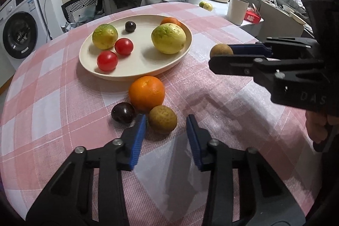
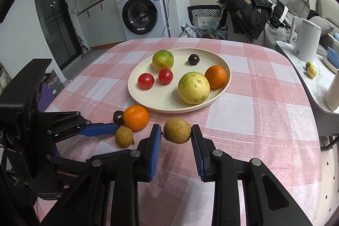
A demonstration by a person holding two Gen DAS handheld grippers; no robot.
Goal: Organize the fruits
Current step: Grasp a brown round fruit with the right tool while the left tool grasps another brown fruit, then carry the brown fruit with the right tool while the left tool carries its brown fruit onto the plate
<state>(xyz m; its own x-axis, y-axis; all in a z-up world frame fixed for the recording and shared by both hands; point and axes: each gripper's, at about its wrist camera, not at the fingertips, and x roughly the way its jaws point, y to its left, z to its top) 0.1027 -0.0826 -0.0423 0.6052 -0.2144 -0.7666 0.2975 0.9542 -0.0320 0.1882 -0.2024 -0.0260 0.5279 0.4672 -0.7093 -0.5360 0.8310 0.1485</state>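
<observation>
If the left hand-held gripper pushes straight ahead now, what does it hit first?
Most likely the brown fruit lying just beyond the open left hand-held gripper, slightly left of centre. The orange sits right behind it, then the plate. Depth is uncertain.

We see a checked table [image 1: 63,99] bearing a plate [image 1: 135,75], orange [image 1: 146,93], plum [image 1: 123,112] and longan [image 1: 162,119].
</observation>
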